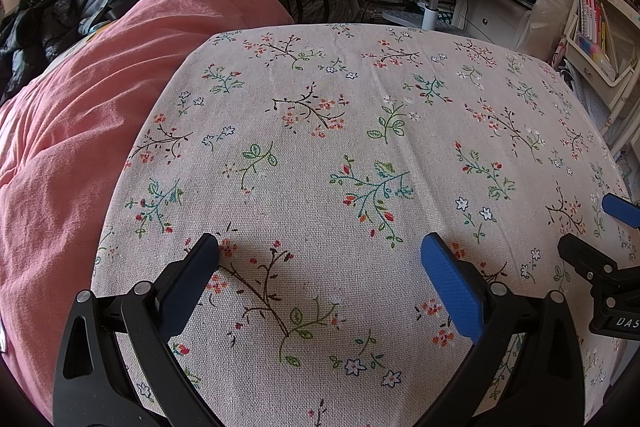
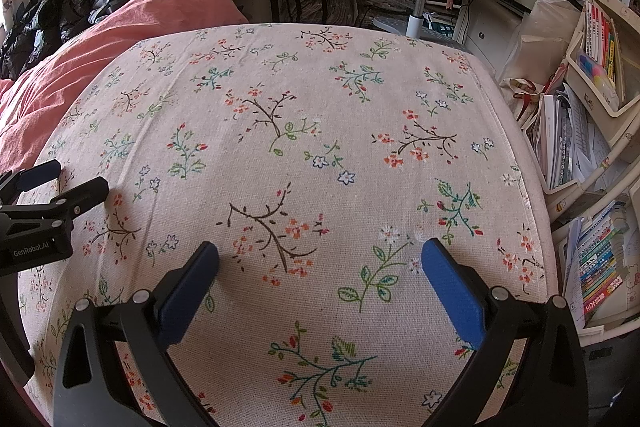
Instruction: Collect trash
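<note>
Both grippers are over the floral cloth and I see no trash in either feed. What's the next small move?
Probably tilt both cameras up and scan around. The left gripper and right gripper are open and hold nothing, and the floral tablecloth shows no litter. Anything to collect must lie outside these views.

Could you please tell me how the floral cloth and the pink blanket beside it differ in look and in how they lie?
The floral cloth is pale with printed sprigs; the pink blanket is plain. The floral cloth lies flat and smooth; the pink blanket is rumpled and mounded. Clothes are heaped at the far end of the pink blanket, while the floral cloth carries nothing. Both are fabric coverings, side by side.
</note>
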